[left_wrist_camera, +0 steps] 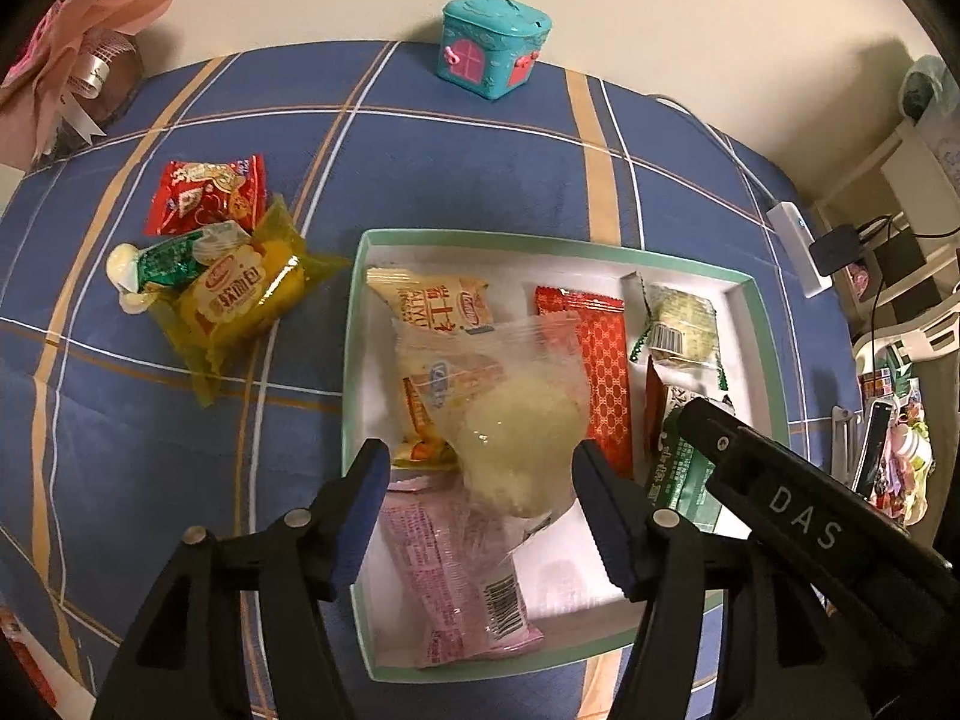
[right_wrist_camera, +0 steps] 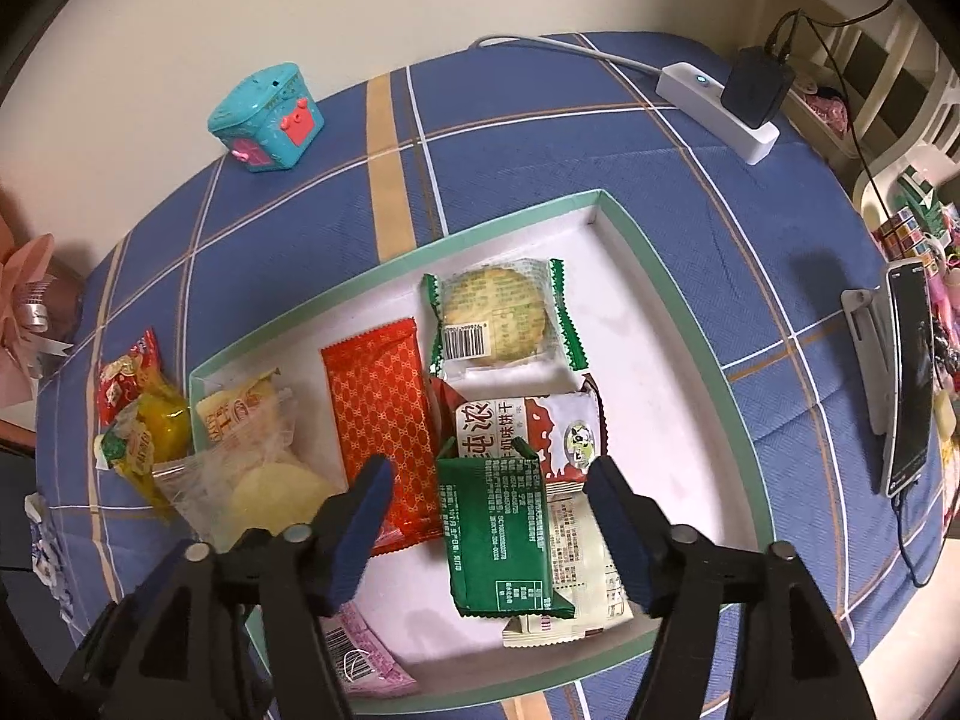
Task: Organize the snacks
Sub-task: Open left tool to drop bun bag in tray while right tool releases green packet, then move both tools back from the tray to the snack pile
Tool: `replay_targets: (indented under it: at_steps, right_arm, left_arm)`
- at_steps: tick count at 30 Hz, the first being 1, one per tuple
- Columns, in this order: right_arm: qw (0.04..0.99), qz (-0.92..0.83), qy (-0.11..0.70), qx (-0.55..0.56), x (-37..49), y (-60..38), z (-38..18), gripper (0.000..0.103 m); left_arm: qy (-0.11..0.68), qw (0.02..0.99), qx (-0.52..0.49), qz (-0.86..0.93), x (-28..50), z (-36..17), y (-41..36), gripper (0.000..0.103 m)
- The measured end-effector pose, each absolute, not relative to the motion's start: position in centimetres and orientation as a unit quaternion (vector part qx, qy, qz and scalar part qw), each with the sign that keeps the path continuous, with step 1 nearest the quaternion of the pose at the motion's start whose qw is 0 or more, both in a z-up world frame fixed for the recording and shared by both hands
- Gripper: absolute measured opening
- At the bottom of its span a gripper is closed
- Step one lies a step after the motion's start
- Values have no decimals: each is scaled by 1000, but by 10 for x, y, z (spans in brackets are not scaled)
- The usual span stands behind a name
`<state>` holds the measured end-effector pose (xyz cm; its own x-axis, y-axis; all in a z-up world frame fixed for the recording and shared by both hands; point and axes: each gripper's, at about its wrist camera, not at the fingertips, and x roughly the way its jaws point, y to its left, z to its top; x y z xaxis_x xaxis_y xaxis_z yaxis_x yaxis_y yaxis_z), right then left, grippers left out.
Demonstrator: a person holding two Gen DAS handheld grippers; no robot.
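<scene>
With both sets of jaws spread and gripping nothing, you risk a snag: the clear bag (left_wrist_camera: 516, 420) sits between the left gripper (left_wrist_camera: 480, 480) pads inside the box (left_wrist_camera: 354, 324), the green packet (right_wrist_camera: 495, 534) between the right gripper (right_wrist_camera: 489, 516) pads. Lift straight or you drag them. Three snacks (left_wrist_camera: 228, 276) lie beyond your left jaw, outside the box.
</scene>
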<state>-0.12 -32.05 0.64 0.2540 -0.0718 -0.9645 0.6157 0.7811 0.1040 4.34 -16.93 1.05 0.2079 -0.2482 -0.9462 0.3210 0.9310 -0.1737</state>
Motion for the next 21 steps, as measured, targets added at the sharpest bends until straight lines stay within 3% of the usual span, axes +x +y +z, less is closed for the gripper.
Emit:
replay_targets:
  at_steps: [7,21]
  right_arm:
    - [755,-232,565,240,-3,-321,11,75]
    - [768,-223,566,200,2,-301,26,75]
  left_arm:
    - [594,786,39,-165,46,14,-163,73]
    - [563,823,4,-75,81,30,-103,78]
